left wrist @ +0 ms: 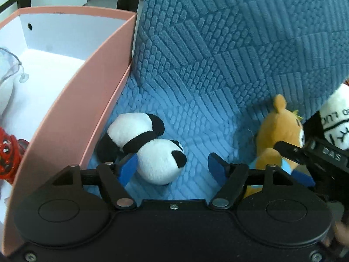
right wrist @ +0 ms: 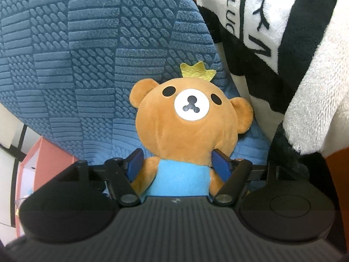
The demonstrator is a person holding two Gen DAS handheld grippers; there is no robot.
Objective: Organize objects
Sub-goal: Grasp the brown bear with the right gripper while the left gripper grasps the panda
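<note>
A black-and-white panda plush [left wrist: 144, 144] lies on the blue textured sofa seat [left wrist: 196, 118] beside a pink box [left wrist: 72, 118]. My left gripper [left wrist: 172, 166] is open, its blue fingers on either side of the panda's head, not closed on it. A brown bear plush [right wrist: 187, 128] with a yellow crown and light blue shirt sits between the blue fingers of my right gripper [right wrist: 177, 163], which press its body. The bear also shows in the left wrist view [left wrist: 279, 135], with the right gripper [left wrist: 305, 152] on it.
The pink box has a white inside holding a red toy [left wrist: 8, 152] and a clear bag [left wrist: 8, 69]. A blue sofa backrest [right wrist: 87, 54] rises behind. A large black-and-white plush [right wrist: 283, 43] with lettering lies right of the bear.
</note>
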